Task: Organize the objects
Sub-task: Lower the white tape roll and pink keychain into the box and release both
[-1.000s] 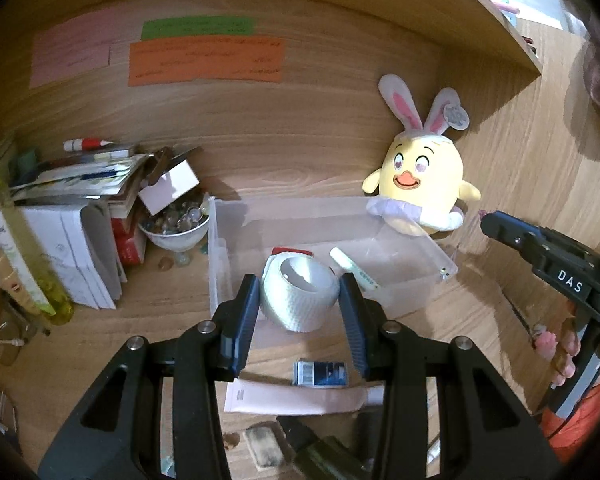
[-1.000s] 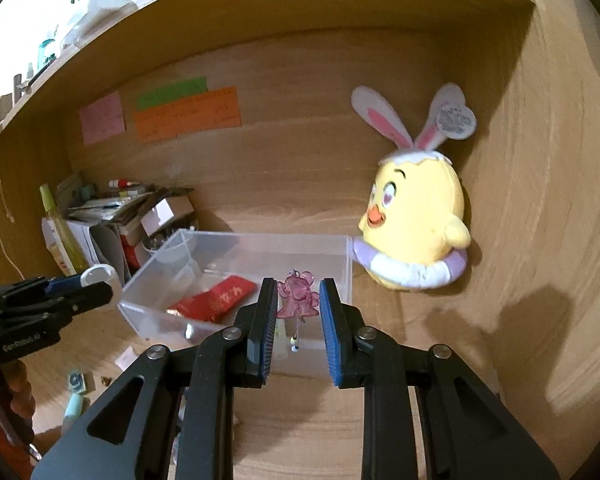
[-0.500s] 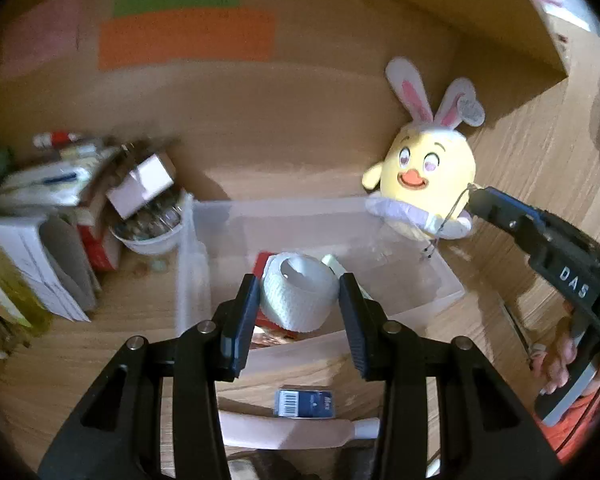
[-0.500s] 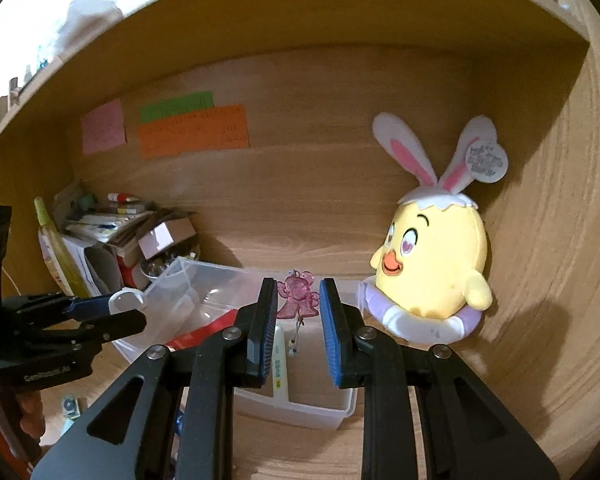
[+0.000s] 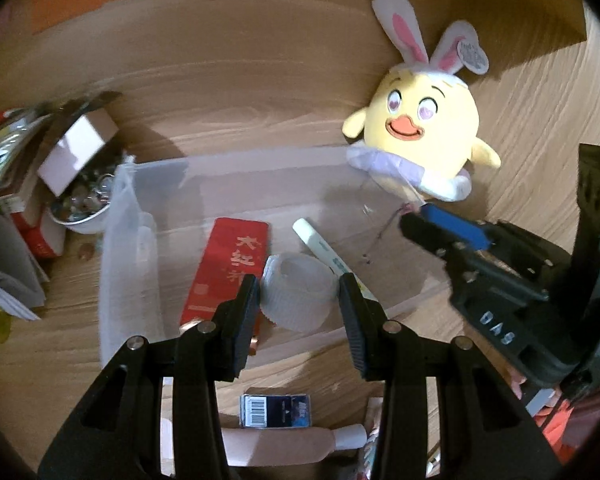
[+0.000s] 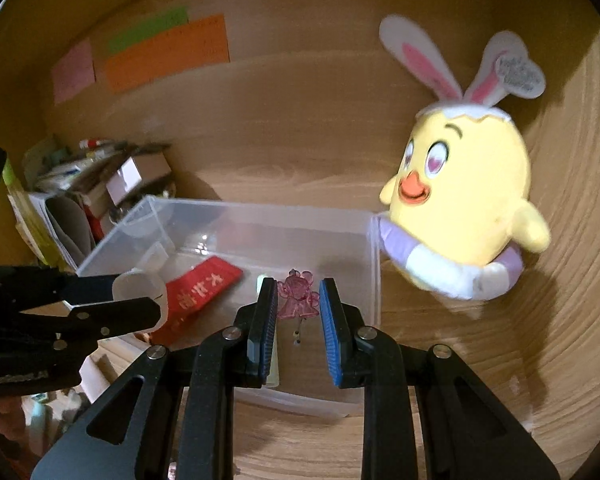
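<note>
A clear plastic bin (image 5: 148,184) (image 6: 256,216) stands on the wooden desk. It holds a red packet (image 5: 228,264) (image 6: 204,284) and a white marker (image 5: 324,248). My left gripper (image 5: 298,300) is shut on a white tape roll (image 5: 298,296) and holds it over the bin's front part; it also shows in the right wrist view (image 6: 140,292). My right gripper (image 6: 298,300) is shut on a pink translucent charm (image 6: 298,296) with a small chain hanging below, above the bin's right part.
A yellow chick plush with bunny ears (image 5: 424,120) (image 6: 460,208) leans by the bin's right corner. A bowl of small items (image 5: 80,208), boxes and papers crowd the left. A barcoded pack (image 5: 276,410) and a pink tube (image 5: 268,446) lie in front of the bin.
Both grippers have moved forward and over the bin. The tape roll now hangs above the bin's inside and the charm above its right part. Both grips are unchanged.
</note>
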`<state>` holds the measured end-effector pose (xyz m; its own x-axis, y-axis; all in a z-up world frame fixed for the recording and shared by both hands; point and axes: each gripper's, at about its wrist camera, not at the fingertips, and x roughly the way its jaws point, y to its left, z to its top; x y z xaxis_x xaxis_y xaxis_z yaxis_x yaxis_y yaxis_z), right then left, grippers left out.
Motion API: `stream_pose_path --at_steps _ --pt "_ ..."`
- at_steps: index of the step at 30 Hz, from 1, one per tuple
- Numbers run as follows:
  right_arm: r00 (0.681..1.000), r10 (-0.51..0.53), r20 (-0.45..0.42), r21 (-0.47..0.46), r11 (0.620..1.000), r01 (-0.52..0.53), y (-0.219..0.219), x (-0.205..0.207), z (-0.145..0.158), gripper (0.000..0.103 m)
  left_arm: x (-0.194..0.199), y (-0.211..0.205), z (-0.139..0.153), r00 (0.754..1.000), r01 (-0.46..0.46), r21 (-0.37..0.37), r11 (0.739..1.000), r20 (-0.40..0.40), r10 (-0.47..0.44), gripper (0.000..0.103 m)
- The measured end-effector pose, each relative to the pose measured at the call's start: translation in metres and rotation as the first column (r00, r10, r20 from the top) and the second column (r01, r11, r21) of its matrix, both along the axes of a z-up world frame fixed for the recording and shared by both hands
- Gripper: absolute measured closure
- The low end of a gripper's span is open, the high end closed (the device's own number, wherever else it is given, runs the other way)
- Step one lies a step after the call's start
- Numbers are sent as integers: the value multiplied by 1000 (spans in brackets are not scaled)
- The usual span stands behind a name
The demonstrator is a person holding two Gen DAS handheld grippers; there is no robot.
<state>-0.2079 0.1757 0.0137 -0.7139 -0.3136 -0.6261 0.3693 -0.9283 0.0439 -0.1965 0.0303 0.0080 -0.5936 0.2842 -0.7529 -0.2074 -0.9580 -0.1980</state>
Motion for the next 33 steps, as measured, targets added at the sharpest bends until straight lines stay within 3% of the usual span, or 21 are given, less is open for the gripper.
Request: stream_pose_path --at_steps 6,10,18,22,29,33 --pt "999 23 45 57 998 -26 -14 -5 -18 83 -11 4 -11 999 21 -2 1000 39 -20 63" --pt "1000 14 21 92 996 -16 -15 -1 -18 83 -18 9 -18 998 26 -1 1000 64 -26 63" --pt "999 8 49 85 996 -12 -12 -4 -20 83 -19 11 -19 997 40 -1 999 62 -40 62" --pt "999 6 47 91 996 -10 -13 -3 -18 69 -18 11 -17 998 30 -6 1000 55 -30 57" --pt "1000 0 25 85 996 -2 -11 6 -7 64 -6 8 -1 1000 17 -36 999 -6 -17 48" --pt "1000 -7 -9 75 997 7 -9 16 3 53 7 3 11 999 10 -47 999 -48 -13 40"
